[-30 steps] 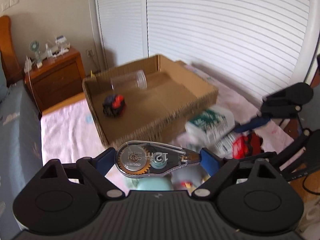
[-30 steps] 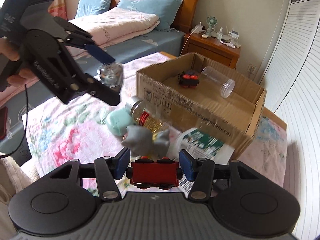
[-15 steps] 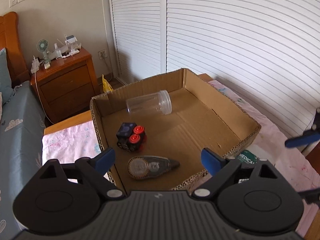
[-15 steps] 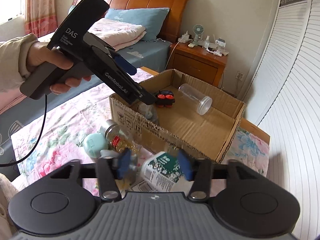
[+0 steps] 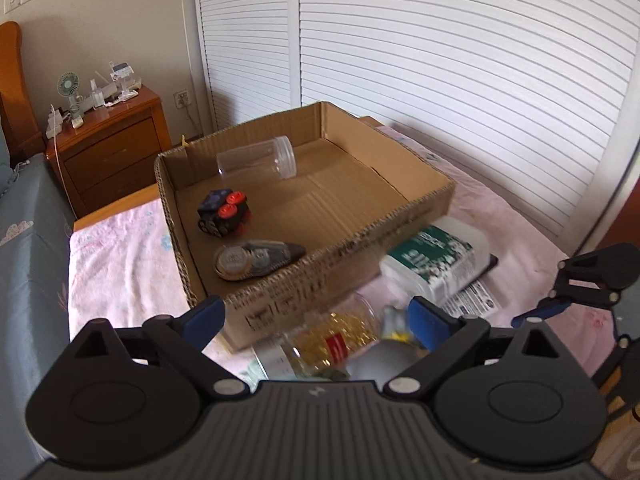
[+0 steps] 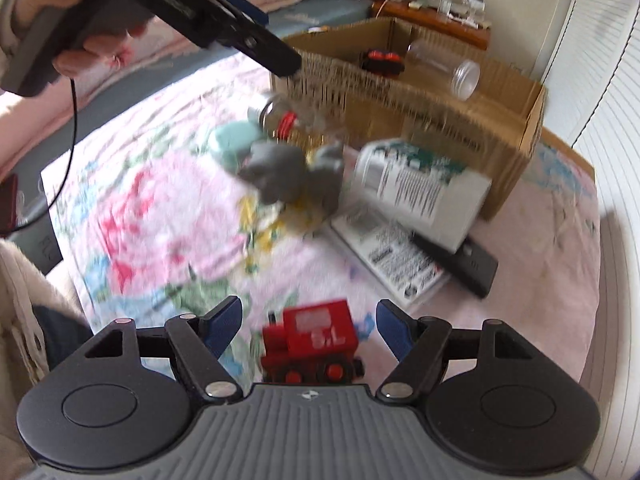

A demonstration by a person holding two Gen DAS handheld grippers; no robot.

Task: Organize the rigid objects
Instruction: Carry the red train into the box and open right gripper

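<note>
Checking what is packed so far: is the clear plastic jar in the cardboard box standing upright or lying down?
Lying down. The clear plastic jar rests on its side on the cardboard box floor near the back wall, lid end pointing sideways.

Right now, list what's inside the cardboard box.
Inside the cardboard box: a clear jar on its side, a black toy with red wheels and a correction tape dispenser. The near wall hides the front strip of floor.

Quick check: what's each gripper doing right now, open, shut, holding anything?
Left gripper: opening, holds nothing.
Right gripper: open and closing, red toy train between its fingers, ungripped.
</note>
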